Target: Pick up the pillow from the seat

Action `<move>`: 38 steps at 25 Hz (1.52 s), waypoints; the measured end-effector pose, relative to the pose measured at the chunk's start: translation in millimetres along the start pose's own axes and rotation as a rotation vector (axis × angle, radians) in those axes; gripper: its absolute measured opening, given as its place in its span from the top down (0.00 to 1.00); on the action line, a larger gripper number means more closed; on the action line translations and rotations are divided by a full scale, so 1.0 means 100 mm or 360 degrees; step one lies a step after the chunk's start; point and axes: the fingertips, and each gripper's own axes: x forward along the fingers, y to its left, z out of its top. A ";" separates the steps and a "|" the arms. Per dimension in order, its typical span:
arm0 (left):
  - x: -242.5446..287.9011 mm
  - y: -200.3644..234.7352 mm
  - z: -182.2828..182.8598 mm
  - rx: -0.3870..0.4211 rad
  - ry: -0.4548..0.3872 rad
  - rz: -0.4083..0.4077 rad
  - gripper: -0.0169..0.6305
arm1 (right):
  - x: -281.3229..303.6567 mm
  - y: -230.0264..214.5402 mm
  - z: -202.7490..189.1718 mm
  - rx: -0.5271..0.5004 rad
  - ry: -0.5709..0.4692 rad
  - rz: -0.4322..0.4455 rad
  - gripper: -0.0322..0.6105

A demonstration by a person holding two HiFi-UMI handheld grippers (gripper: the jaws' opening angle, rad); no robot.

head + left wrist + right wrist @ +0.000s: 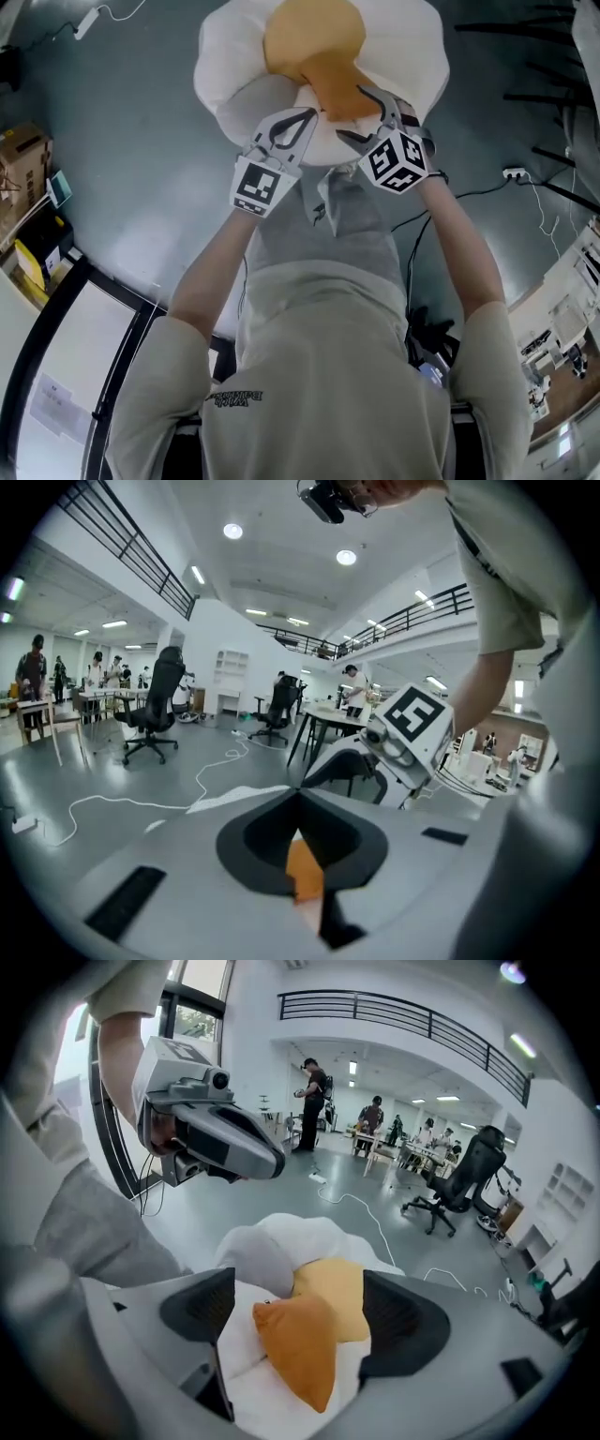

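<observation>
Head view, looking steeply down: a person in a light shirt reaches both grippers toward a soft white seat (412, 56) standing on a grey floor (122, 141). The orange pillow (314, 42) lies on top of the seat, with one darker orange corner hanging toward the person. The left gripper (307, 114) sits at the near edge of the seat, just beside that lower corner, its marker cube (258, 185) facing the camera. In the left gripper view its jaws are together, the tips meeting at a point (300, 794); a sliver of orange shows through the opening behind the tips, and whether any fabric is pinched there cannot be told. The right gripper (352, 112) is angled down over the pillow's near corner, its marker cube (396, 159) just behind it. In the right gripper view its jaws stand wide apart (298, 1279), with the pillow's darker corner (295, 1344) and part of the white seat (272, 1241) lying between them; the dark pads (403, 1321) flank the corner without pressing on it. The same view shows the left gripper (206, 1129) raised at the upper left. The left gripper view in turn shows the right gripper's cube (412, 726) at the right. Behind are an office chair (155, 705) and a white cable (141, 803) on the floor.
</observation>
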 end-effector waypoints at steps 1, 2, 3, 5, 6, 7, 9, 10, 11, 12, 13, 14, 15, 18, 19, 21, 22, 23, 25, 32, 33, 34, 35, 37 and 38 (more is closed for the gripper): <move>0.04 0.05 -0.16 -0.0019 0.0032 -0.0010 0.96 | 0.13 0.02 -0.07 0.0004 0.0018 0.0014 0.30; 0.08 0.10 -0.31 -0.0040 0.0060 -0.0018 0.96 | 0.26 0.04 -0.14 0.0002 0.0042 0.0029 0.30; 0.12 0.14 -0.44 -0.0060 0.0084 -0.0026 0.96 | 0.38 0.05 -0.23 -0.0003 0.0068 0.0044 0.30; 0.22 0.21 -0.69 -0.0092 0.0127 -0.0045 0.96 | 0.57 0.09 -0.41 -0.0020 0.0127 0.0073 0.29; 0.26 0.22 -0.80 -0.0104 0.0146 -0.0055 0.96 | 0.64 0.11 -0.50 -0.0029 0.0154 0.0084 0.28; 0.31 0.22 -0.90 -0.0115 0.0163 -0.0067 0.96 | 0.70 0.14 -0.58 -0.0036 0.0177 0.0092 0.28; 0.40 0.22 -1.10 -0.0130 0.0195 -0.0086 0.96 | 0.80 0.16 -0.72 -0.0040 0.0210 0.0092 0.27; 0.45 0.23 -1.19 -0.0134 0.0211 -0.0090 0.96 | 0.86 0.15 -0.80 -0.0046 0.0229 0.0086 0.27; 0.49 0.25 -1.30 -0.0134 0.0229 -0.0092 0.96 | 0.93 0.15 -0.87 -0.0061 0.0253 0.0081 0.27; 0.52 0.27 -1.41 -0.0131 0.0250 -0.0092 0.96 | 1.00 0.15 -0.95 -0.0087 0.0280 0.0077 0.27; 0.56 0.28 -1.53 -0.0125 0.0274 -0.0095 0.96 | 1.06 0.16 -1.01 -0.0122 0.0307 0.0076 0.27; 0.60 0.29 -1.64 -0.0118 0.0300 -0.0101 0.96 | 1.13 0.16 -1.07 -0.0158 0.0331 0.0075 0.27; 0.63 0.30 -1.75 -0.0112 0.0326 -0.0109 0.96 | 1.18 0.16 -1.12 -0.0188 0.0348 0.0076 0.27; 0.72 0.32 -2.02 -0.0115 0.0389 -0.0129 0.96 | 1.33 0.15 -1.25 -0.0239 0.0384 0.0080 0.27; 0.75 0.32 -2.08 -0.0120 0.0405 -0.0132 0.96 | 1.38 0.15 -1.30 -0.0253 0.0397 0.0081 0.26; 0.78 0.33 -2.17 -0.0134 0.0423 -0.0134 0.96 | 1.48 0.14 -1.39 -0.0266 0.0412 0.0082 0.25; 0.79 0.33 -2.20 -0.0138 0.0430 -0.0137 0.96 | 1.53 0.14 -1.41 -0.0267 0.0411 0.0080 0.24; 0.80 0.32 -2.24 -0.0139 0.0436 -0.0142 0.96 | 1.58 0.13 -1.42 -0.0267 0.0407 0.0076 0.24; 0.82 0.32 -2.29 -0.0134 0.0446 -0.0154 0.96 | 1.67 0.12 -1.45 -0.0252 0.0400 0.0073 0.24; 0.85 0.37 -2.42 -0.0144 0.0473 -0.0153 0.96 | 1.80 0.07 -1.58 -0.0213 0.0416 0.0034 0.35; 0.85 0.38 -2.43 -0.0149 0.0476 -0.0148 0.96 | 1.80 0.06 -1.59 -0.0206 0.0416 0.0023 0.41; 0.85 0.38 -2.43 -0.0153 0.0476 -0.0144 0.96 | 1.79 0.04 -1.59 -0.0197 0.0416 0.0012 0.47; 0.85 0.38 -2.41 -0.0154 0.0475 -0.0142 0.96 | 1.77 0.02 -1.59 -0.0186 0.0416 0.0000 0.51; 0.83 0.36 -2.36 -0.0152 0.0472 -0.0139 0.96 | 1.73 -0.02 -1.56 -0.0158 0.0416 -0.0021 0.57; 0.81 0.35 -2.32 -0.0155 0.0468 -0.0137 0.96 | 1.71 -0.03 -1.54 -0.0134 0.0414 -0.0033 0.59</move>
